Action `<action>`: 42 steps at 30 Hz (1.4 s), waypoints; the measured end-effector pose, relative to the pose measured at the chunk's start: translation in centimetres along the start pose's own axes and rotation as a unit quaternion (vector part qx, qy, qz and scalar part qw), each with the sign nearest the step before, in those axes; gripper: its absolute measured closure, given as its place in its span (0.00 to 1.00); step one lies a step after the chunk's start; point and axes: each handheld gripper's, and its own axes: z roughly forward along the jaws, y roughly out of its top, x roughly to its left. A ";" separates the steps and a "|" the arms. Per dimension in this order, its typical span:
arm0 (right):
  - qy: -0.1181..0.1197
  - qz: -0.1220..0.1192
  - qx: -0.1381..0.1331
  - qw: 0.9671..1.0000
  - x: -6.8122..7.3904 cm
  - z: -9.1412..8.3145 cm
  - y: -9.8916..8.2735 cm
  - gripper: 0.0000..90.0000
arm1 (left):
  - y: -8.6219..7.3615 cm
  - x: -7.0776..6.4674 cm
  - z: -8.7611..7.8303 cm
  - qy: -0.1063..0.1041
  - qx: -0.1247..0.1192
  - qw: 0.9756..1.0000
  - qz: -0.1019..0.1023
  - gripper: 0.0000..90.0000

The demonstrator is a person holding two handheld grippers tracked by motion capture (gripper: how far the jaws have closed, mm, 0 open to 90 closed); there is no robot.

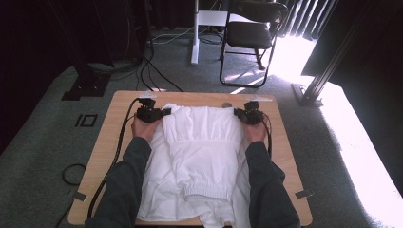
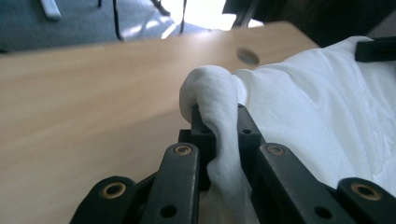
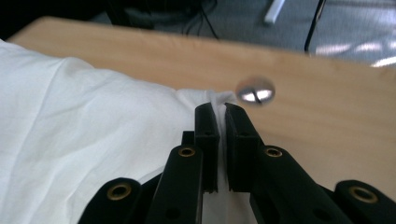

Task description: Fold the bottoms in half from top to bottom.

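Seen from above, a rumpled white cotton garment lay spread over the middle of a pale wooden table, running from its far part down to its near edge. A person's 2 dark-sleeved forearms reached in from the near side. The left gripper, black with a trailing cable, sat at the garment's far left corner, and its jaws were pinched on a bunched fold of the white cloth, which bulged out past the jaw tips. The right gripper sat at the far right corner, its jaws pressed together on a thin edge of the cloth. Just beyond that corner, a small round metal disc was set in the tabletop. Farther off, a black folding chair stood on grey carpet.
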 end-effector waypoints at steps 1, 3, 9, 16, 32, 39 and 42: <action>0.000 0.000 0.000 1.000 0.0 0.0 0.0 0.95 | 0.0 0.0 0.0 0.000 0.000 1.000 0.000 0.94; 0.001 -0.008 -0.024 1.000 0.1 -0.8 1.2 0.95 | 1.3 -0.2 -0.8 -0.004 -0.021 1.000 0.003 0.94; 0.019 -0.044 -0.058 0.997 1.2 -2.9 2.2 0.94 | 1.0 -0.4 -2.4 -0.012 -0.031 0.999 0.007 0.94; 0.054 -0.032 -0.087 0.994 1.3 -5.6 -0.6 0.94 | -0.5 -2.8 -5.1 -0.040 -0.049 0.997 0.043 0.94; 0.089 -0.062 -0.116 0.987 4.5 -14.4 -10.2 0.93 | -9.0 -8.5 -12.1 -0.073 -0.060 0.991 0.091 0.92; 0.079 -0.084 -0.105 0.988 6.5 -16.6 -14.5 0.93 | -14.5 -10.0 -14.1 -0.076 -0.039 0.993 0.076 0.91; 0.079 -0.086 -0.098 0.988 7.1 -17.1 -16.0 0.93 | -16.0 -10.1 -14.7 -0.075 -0.031 0.995 0.065 0.90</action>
